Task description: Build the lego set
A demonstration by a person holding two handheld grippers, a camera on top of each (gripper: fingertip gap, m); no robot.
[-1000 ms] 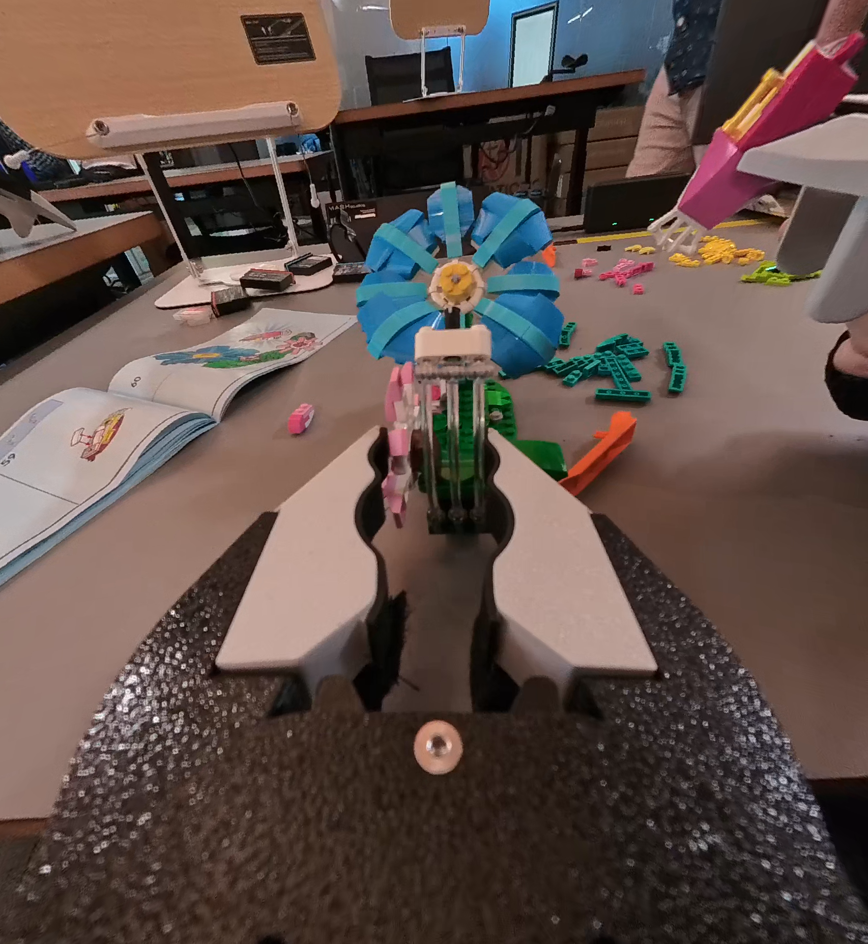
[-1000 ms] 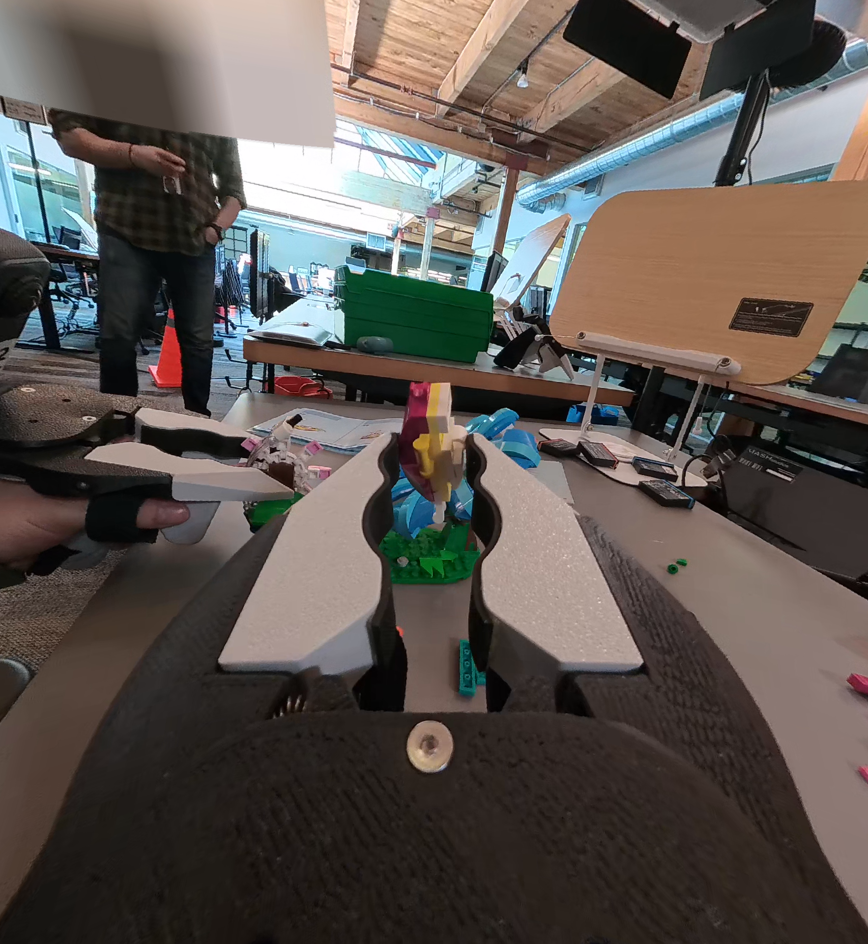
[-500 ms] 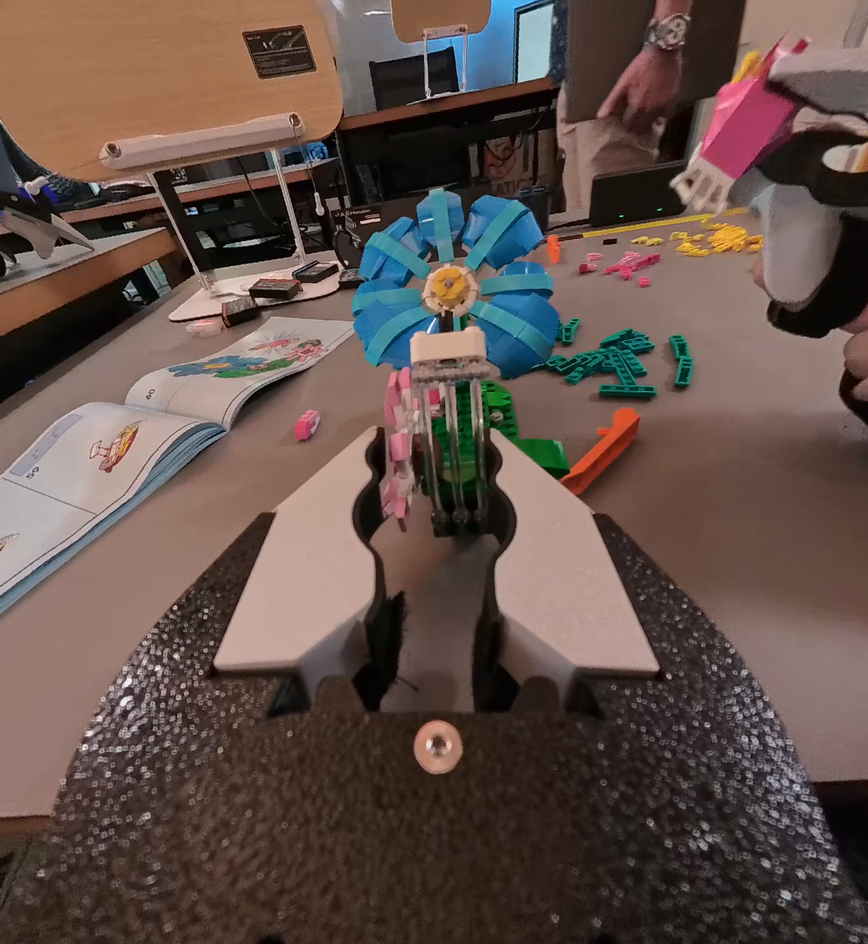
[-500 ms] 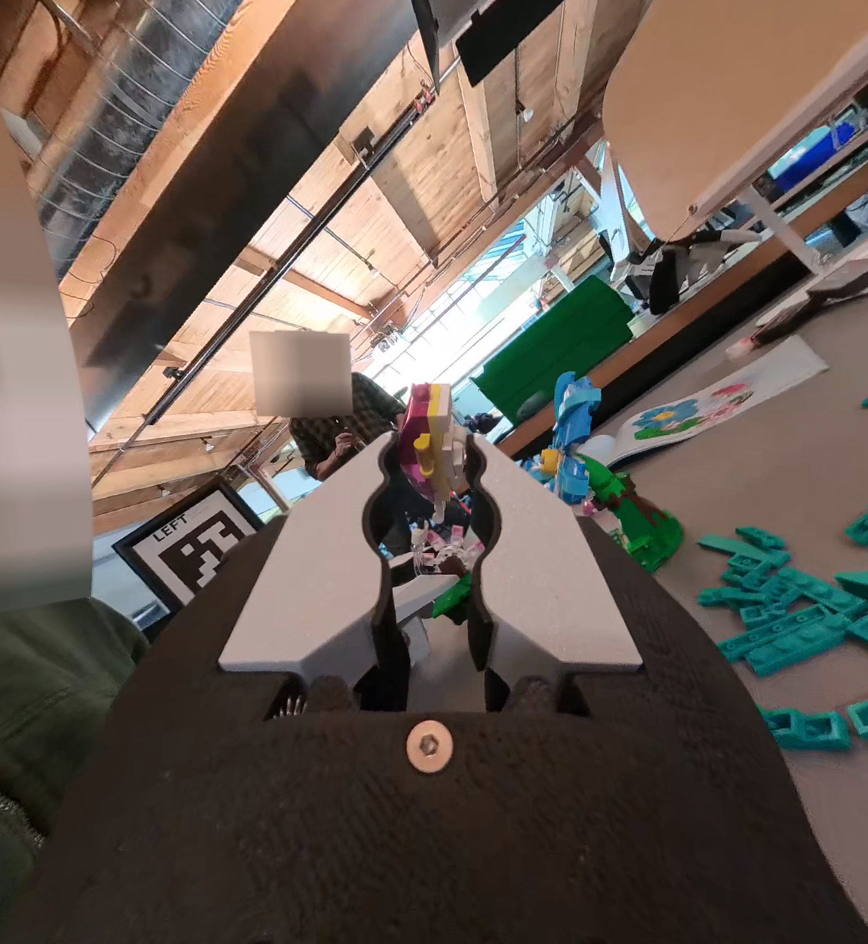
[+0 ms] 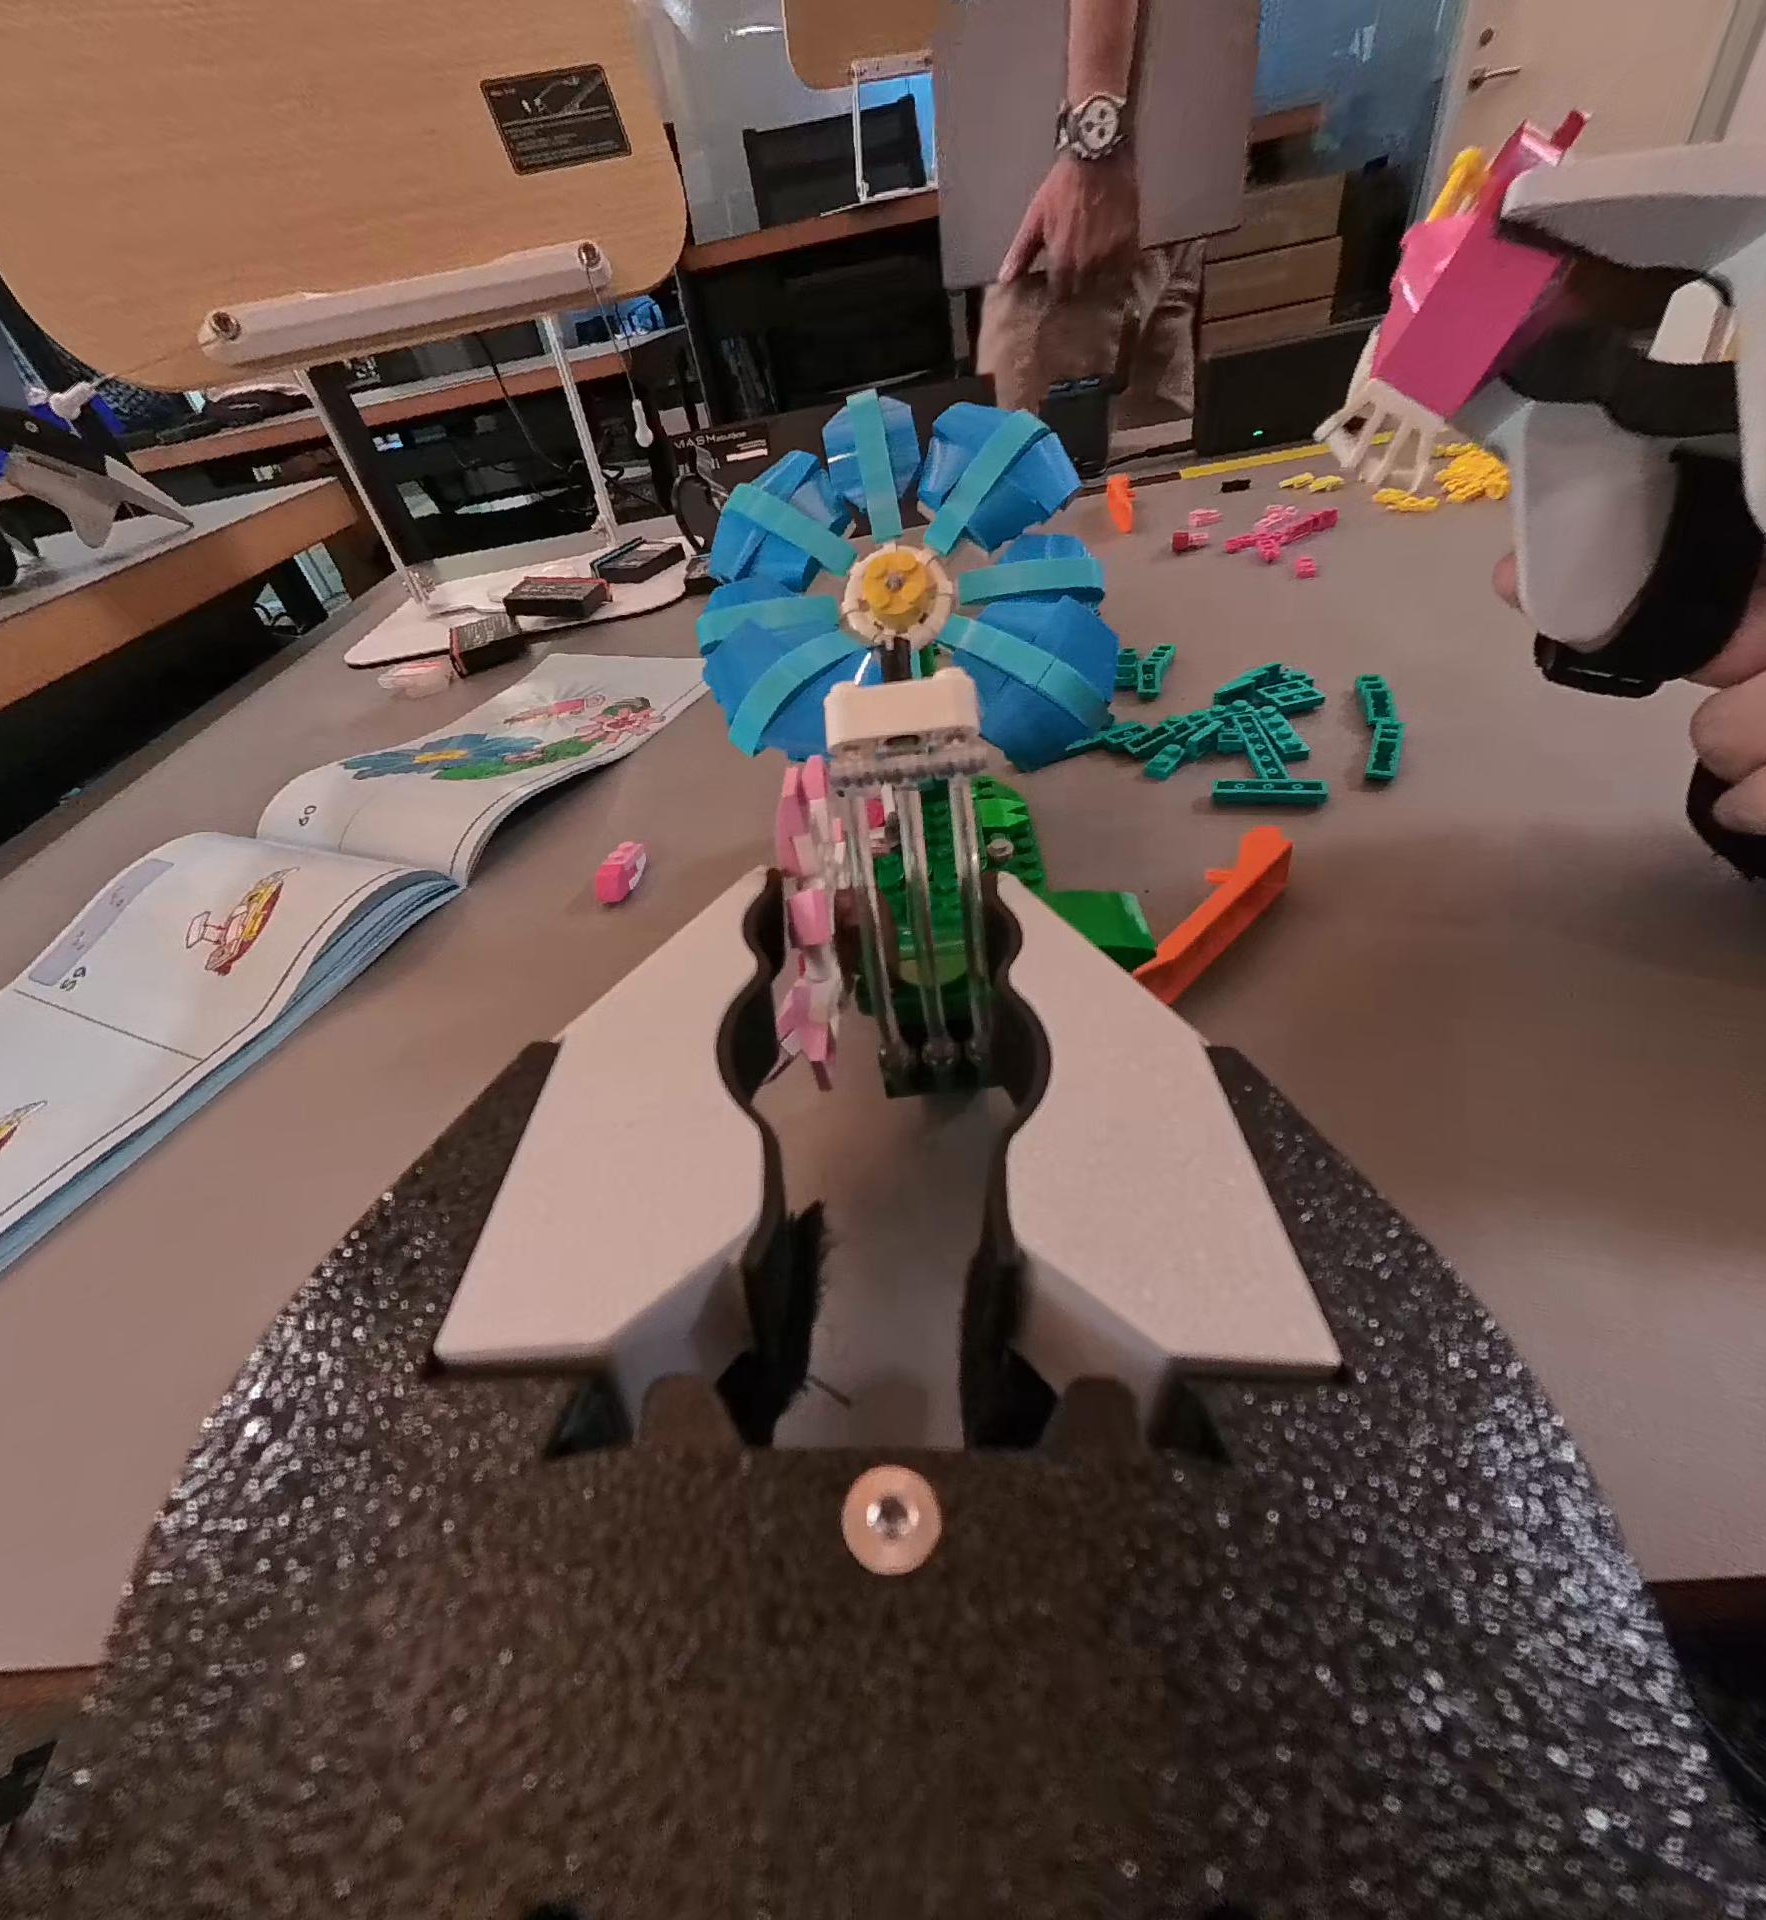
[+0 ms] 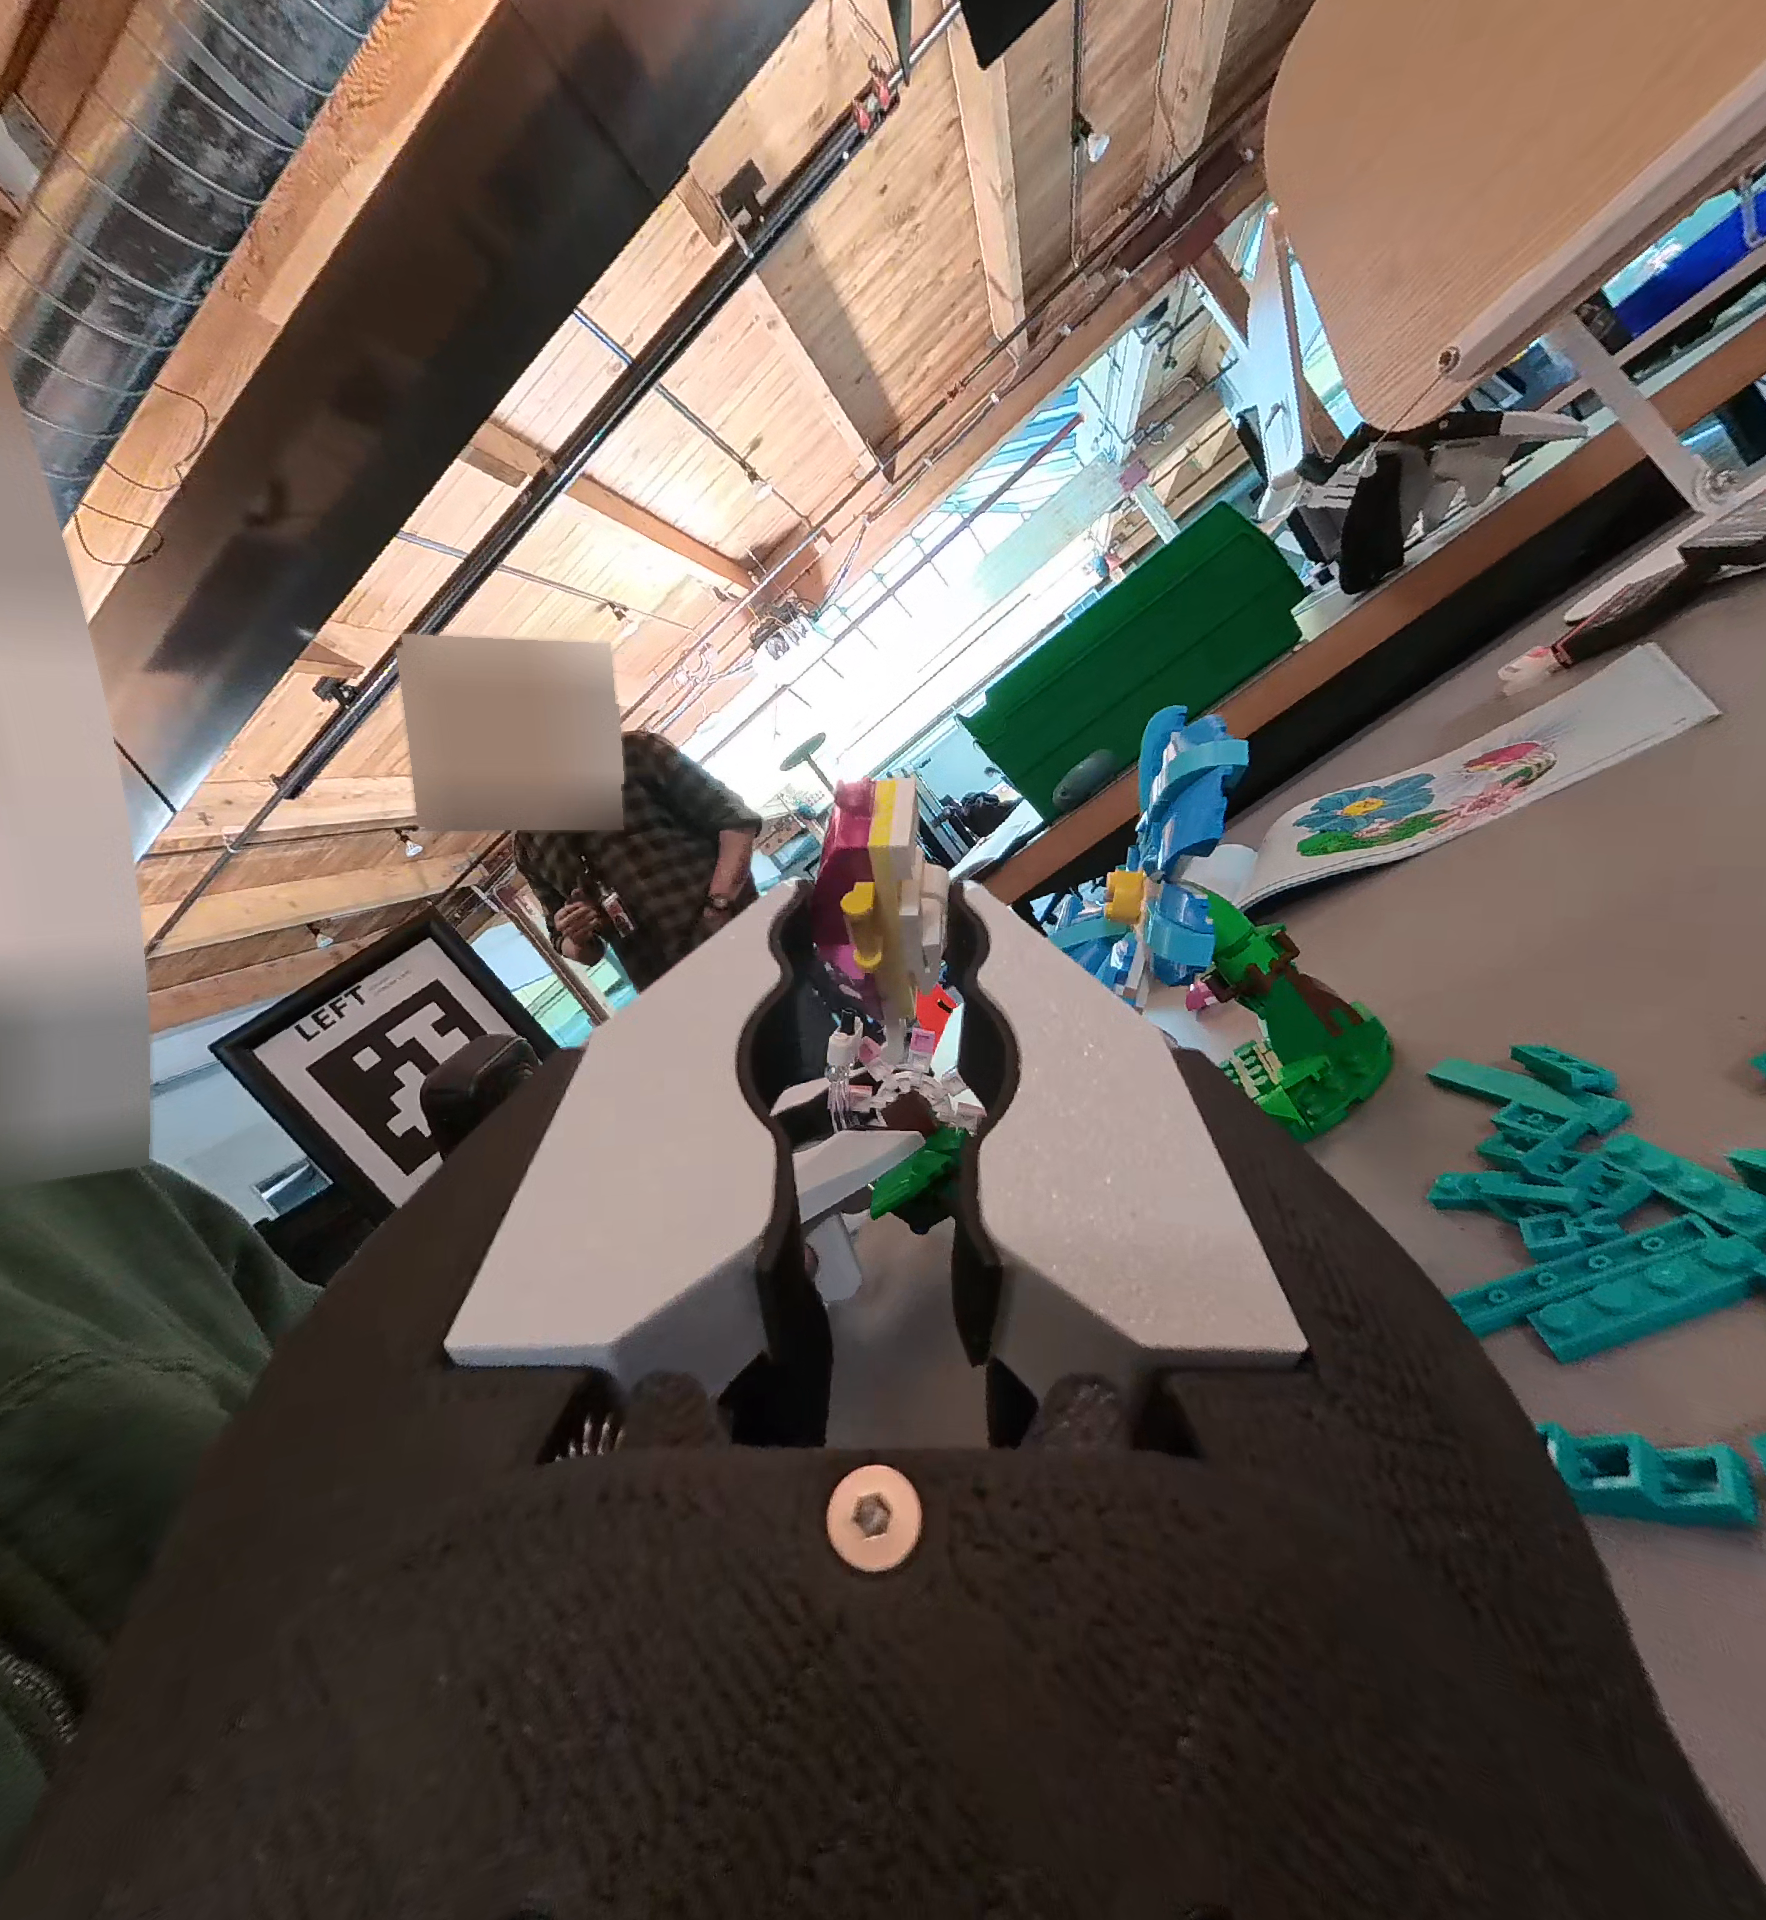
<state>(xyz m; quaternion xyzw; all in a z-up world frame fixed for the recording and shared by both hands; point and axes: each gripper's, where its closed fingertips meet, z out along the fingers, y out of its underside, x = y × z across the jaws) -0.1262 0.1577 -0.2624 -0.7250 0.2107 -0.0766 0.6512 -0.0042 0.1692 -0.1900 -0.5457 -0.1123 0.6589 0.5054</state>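
On the grey table (image 5: 1378, 1143) a tall blue brick-built flower with a yellow centre (image 5: 900, 582) stands upright on a green base, directly beyond the left gripper (image 5: 884, 935) and blocking much of the table behind it. An open instruction booklet with coloured drawings (image 5: 235, 914) lies to the left, a single small pink brick (image 5: 617, 871) between it and the gripper. To the right of the flower sit a heap of loose teal plates (image 5: 1243, 727), an orange brick separator tool (image 5: 1217, 925), and farther back scattered pink bricks (image 5: 1263, 530) and yellow bricks (image 5: 1450, 488). A wooden panel on a white stand (image 5: 318, 177) carries a small black label, its text too small to read. A person stands behind the table with a wristwatch on one arm.

The left gripper's grey fingers (image 5: 640, 1122) close on a small assembly of clear rods with a white top block and pale pink petals (image 5: 894, 883), held upright low over the table; exactly where the pads bite is hard to make out.

The right gripper (image 6: 879, 914) is raised and tilted steeply, its view taking in ceiling beams. Its fingers (image 6: 1097, 1143) pinch a magenta, yellow and white brick piece (image 6: 874, 883) at the tips. A black-and-white square marker board with a printed word (image 6: 380, 1060) shows on the left gripper behind it.
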